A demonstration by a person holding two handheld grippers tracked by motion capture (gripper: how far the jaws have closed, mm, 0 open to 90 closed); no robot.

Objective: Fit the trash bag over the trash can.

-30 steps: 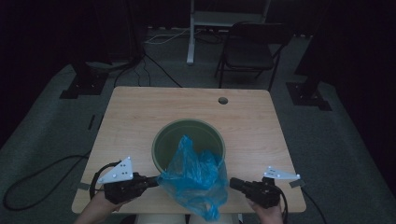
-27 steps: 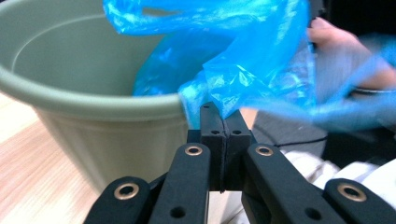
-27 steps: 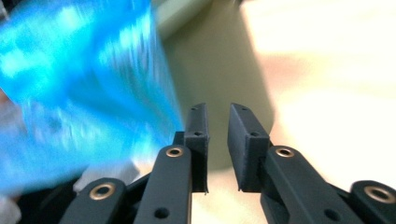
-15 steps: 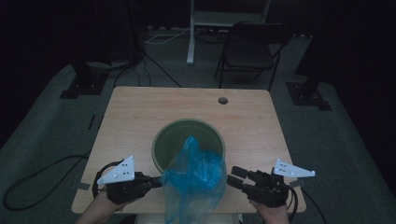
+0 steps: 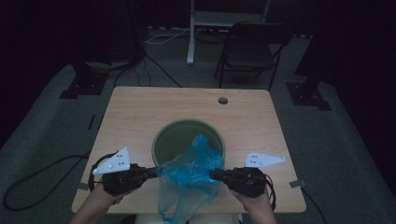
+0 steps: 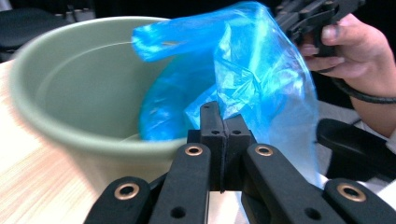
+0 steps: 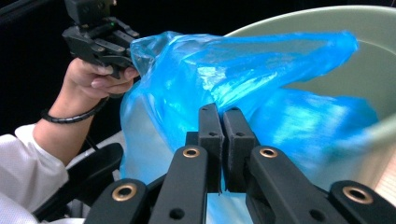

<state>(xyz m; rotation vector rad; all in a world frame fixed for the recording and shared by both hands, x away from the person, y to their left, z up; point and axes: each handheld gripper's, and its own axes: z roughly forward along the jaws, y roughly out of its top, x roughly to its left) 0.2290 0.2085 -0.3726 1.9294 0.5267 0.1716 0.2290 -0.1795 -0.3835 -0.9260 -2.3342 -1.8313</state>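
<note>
Green bucket (image 5: 188, 135) stands on the wooden table (image 5: 140, 112), toward the near edge, round mouth up. Inside: part of the blue plastic bag (image 5: 189, 175), one loose handle flap reaching over the near rim and hanging into the hollow. Inner wall bare and pale green as far as it can be seen; the bottom is hidden behind the film.

Rest of the bag is outside the bucket, stretched between the two grippers at the table's near edge, its lower end drooping past the edge toward the person.

Left gripper (image 5: 152, 172): jaws pinched together on the bag's left edge. In the left gripper view the fingertips (image 6: 211, 122) meet with no gap, and blue film rises straight from between them, bucket (image 6: 84, 93) just behind.

Right gripper (image 5: 215, 175): jaws have just been closing, and now stand together on the bag's right edge. In the right gripper view the pads (image 7: 233, 128) are nearly touching, with the bag (image 7: 224, 79) bunched at and above the tips. The film is thin; the grip is read from how taut it pulls.

Both hands are level with each other, on either side of the bucket's near rim, the bag spread between them like a sheet.
</note>
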